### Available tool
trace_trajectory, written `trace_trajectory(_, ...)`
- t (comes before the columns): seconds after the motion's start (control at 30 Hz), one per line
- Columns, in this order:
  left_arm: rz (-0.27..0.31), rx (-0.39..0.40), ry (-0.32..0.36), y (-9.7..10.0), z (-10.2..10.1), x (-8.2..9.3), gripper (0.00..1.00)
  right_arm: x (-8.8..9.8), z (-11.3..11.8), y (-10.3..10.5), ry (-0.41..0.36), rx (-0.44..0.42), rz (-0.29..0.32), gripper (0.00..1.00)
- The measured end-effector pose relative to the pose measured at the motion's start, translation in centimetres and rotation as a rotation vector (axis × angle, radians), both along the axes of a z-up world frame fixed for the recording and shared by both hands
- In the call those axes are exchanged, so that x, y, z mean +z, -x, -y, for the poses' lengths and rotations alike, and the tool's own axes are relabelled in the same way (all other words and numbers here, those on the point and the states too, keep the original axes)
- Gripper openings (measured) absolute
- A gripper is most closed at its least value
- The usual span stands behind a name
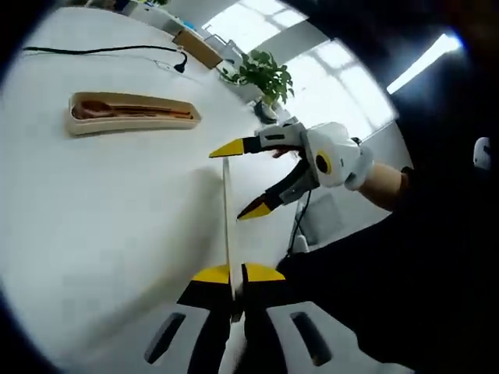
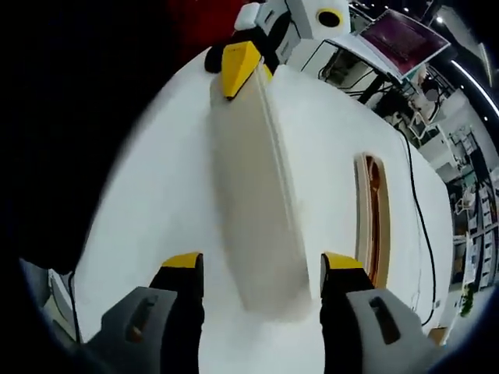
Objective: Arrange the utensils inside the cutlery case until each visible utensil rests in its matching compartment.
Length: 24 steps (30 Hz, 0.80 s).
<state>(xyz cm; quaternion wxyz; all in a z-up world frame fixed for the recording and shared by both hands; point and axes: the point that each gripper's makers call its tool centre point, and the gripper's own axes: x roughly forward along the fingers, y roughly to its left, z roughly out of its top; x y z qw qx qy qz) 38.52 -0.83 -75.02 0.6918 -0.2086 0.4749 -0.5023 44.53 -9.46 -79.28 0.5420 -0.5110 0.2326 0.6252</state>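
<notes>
A white table (image 1: 101,210) carries an open cutlery case (image 1: 132,114) and a black cable (image 1: 101,51).

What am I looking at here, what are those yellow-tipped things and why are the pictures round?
These are two hand-held grabbing tools, one in each of a person's hands, and each carries a fisheye camera, hence the round pictures. The left gripper view looks along the left gripper, whose jaws are shut on a flat cream lid, seen edge-on. The right gripper, held by a hand, comes in from the right with its jaws open at the lid's far end. The right gripper view looks from the opposite end: its open jaws stand either side of the lid. On the white table lies the open cutlery case with brownish utensils inside, plus a black cable. A potted plant stands beyond.
</notes>
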Motion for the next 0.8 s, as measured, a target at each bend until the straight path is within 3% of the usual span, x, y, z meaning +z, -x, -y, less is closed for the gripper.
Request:
trace_trajectory(0.43, -0.071, 0.062, 0.105, -0.7, 0.6, 1.4, 0.03, 0.2, 0.1, 0.0, -0.004, 0.000, 0.012, 0.59)
trace_trajectory(0.8, -0.088, 0.095, 0.159, -1.0, 0.2, 3.0, 0.03, 1.3, 0.0, -0.2, -0.027, -0.024, 0.036, 0.61)
